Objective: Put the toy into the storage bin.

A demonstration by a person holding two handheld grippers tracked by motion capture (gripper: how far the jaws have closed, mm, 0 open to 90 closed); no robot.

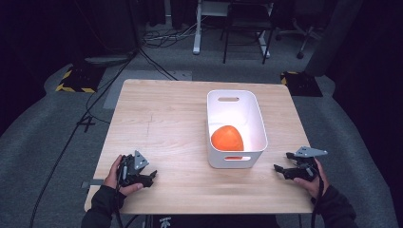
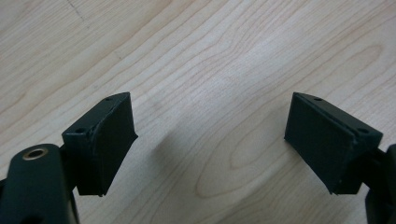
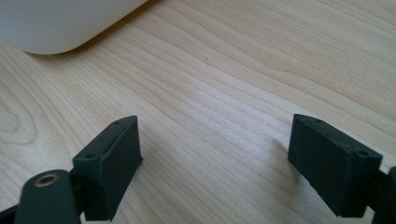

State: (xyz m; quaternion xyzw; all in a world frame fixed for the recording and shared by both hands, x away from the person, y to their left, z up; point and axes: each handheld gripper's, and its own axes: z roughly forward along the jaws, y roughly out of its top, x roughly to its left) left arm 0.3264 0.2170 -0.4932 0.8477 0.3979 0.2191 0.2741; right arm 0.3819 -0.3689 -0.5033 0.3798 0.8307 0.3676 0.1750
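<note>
Near the table's front edge, on the left, my left gripper (image 1: 142, 176) rests low over the wood with its jaws spread wide and nothing between them; its own view shows bare grain between the two black pads (image 2: 112, 140). At the front right corner my right gripper (image 1: 285, 168) sits the same way, jaws wide apart and empty, pointing leftward toward the bin (image 1: 236, 161). From the right gripper view I see a rounded white corner of that bin (image 3: 60, 23) near, but not touching, the jaws. Between my two grippers, and a little farther back on the table (image 1: 161, 114), the white bin stands upright. An orange ball (image 1: 227, 138) lies inside it, toward the near end, well apart from both grippers.
</note>
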